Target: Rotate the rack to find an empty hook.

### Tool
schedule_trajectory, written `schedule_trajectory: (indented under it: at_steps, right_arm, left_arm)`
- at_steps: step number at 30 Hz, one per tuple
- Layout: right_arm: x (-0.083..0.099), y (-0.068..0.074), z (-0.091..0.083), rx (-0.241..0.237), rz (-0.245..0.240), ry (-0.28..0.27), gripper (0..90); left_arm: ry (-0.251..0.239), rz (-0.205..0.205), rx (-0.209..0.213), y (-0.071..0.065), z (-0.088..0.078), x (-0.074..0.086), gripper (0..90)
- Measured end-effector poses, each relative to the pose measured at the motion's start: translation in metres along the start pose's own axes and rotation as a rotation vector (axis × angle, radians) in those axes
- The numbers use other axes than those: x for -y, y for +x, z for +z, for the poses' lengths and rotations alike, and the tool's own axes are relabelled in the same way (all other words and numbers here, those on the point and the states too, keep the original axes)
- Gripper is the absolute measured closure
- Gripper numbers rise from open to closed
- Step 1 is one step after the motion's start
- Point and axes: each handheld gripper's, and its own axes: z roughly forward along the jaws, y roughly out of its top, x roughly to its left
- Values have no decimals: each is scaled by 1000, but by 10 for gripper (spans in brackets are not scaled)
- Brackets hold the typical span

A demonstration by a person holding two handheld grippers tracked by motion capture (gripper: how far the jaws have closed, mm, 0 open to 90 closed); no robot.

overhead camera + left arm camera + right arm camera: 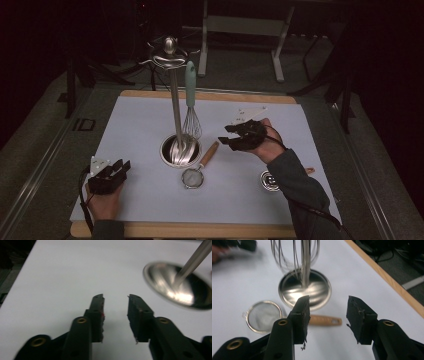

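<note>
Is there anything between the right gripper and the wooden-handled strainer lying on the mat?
Nothing visible blocks it. The right gripper hovers with its fingers apart and empty, and the strainer lies flat just beyond them, its wooden handle showing in the gap. The stand base and whisk sit behind the strainer, not across the path.

You are in a dim lab or workshop: a covered worktop (150, 200) on carpet, metal table frames (240, 30) and loose cables (115, 70) behind it.
</note>
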Motion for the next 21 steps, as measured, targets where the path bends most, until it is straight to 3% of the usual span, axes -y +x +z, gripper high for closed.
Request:
schedule_trajectory:
  at_steps: [3,5,6,8,9,10,14,15,16,17,18,21]
  right_arm:
    - [10,2,1,35,-17,26,528]
    - [14,3,2,49,-25,37,528]
    - [22,5,4,66,-29,55,526]
    - [29,7,4,81,-35,72,523]
    - [32,7,5,84,-32,77,522]
    - [36,8,5,86,-30,82,521]
    - [47,11,6,114,-41,94,521]
    - [50,11,6,109,-38,93,520]
    - [54,11,6,105,-33,85,520]
    - [57,11,6,103,-22,82,519]
    - [60,10,6,103,-7,81,518]
    - [69,9,7,106,26,85,516]
  left_arm:
    - [-65,1,66,-4,-10,-9,818]
    - [-84,2,79,-6,-13,-13,873]
    - [-129,-7,107,-10,-19,-19,893]
    - [-178,-14,128,-15,-26,-26,897]
    - [-178,-14,128,-15,-26,-26,897]
    - [-229,-17,151,-21,-33,-34,898]
    - [-322,2,190,-36,-48,-55,898]
    - [-322,2,190,-36,-48,-55,898]
    - [-371,11,203,-44,-56,-67,898]
    - [-371,11,203,-44,-56,-67,898]
    - [-423,9,217,-51,-63,-78,898]
    - [-498,4,233,-60,-71,-92,897]
